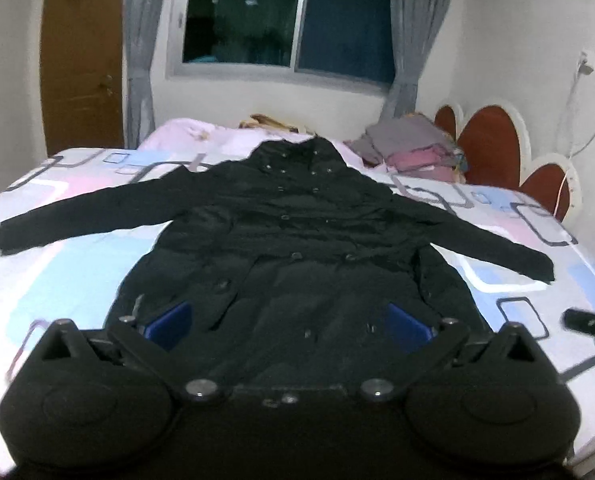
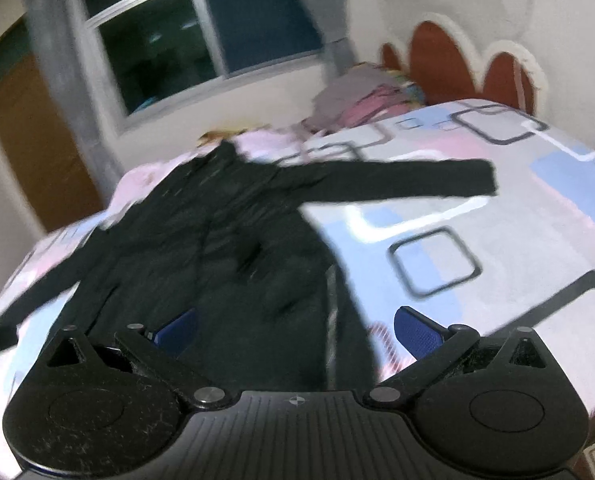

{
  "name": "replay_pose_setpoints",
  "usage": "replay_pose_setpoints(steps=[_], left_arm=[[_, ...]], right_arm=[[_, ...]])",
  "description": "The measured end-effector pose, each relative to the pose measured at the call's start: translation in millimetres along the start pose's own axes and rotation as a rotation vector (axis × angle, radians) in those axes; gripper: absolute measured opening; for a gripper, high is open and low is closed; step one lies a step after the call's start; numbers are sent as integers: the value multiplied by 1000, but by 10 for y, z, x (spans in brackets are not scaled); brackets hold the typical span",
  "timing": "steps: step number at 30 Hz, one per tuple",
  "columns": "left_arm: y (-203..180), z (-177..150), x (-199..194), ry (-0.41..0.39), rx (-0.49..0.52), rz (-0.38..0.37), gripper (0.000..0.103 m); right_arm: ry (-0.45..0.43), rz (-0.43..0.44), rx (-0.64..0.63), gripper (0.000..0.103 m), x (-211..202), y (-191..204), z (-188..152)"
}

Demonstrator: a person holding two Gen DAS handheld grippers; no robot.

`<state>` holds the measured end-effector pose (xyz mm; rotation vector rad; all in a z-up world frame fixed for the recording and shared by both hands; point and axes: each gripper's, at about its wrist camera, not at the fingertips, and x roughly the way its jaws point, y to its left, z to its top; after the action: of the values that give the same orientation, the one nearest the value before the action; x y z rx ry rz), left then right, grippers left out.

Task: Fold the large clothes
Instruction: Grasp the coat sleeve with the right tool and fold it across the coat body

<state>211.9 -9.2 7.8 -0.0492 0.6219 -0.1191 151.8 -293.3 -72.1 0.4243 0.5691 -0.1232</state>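
Observation:
A long black coat (image 1: 297, 232) with buttons lies flat and face up on the bed, both sleeves spread out to the sides, collar toward the window. It also shows in the right wrist view (image 2: 225, 240), blurred. My left gripper (image 1: 291, 322) is open above the coat's hem, its blue pads (image 1: 169, 326) wide apart. My right gripper (image 2: 295, 330) is open above the coat's lower right edge, holding nothing. Part of the right gripper shows at the right edge of the left wrist view (image 1: 589, 320).
The bed has a patterned sheet (image 1: 77, 264) of pink, blue and white. A pile of folded clothes (image 1: 413, 148) sits at the far right by the red headboard (image 1: 493, 148). A window (image 1: 285, 20), curtains and a wooden door (image 1: 81, 60) are behind.

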Motion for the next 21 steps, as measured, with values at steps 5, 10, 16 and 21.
replay_pose_setpoints(steps=[5,10,16,21], left_arm=[[-237,319,614,34,63,-58,99],[-547,525,1193,28,85,-67,93],[-876,855,1836,54,61,-64,84],[-1160,1002,2384,97,95,-38,87]], right_arm=[[-65,-79,130,103,342,-479,441],[-86,-132,240,102,817,-1093,829],[-52,-168,376,56,1594,-1846,1138],[-47,-161,489,56,2100,-2396,1226]])
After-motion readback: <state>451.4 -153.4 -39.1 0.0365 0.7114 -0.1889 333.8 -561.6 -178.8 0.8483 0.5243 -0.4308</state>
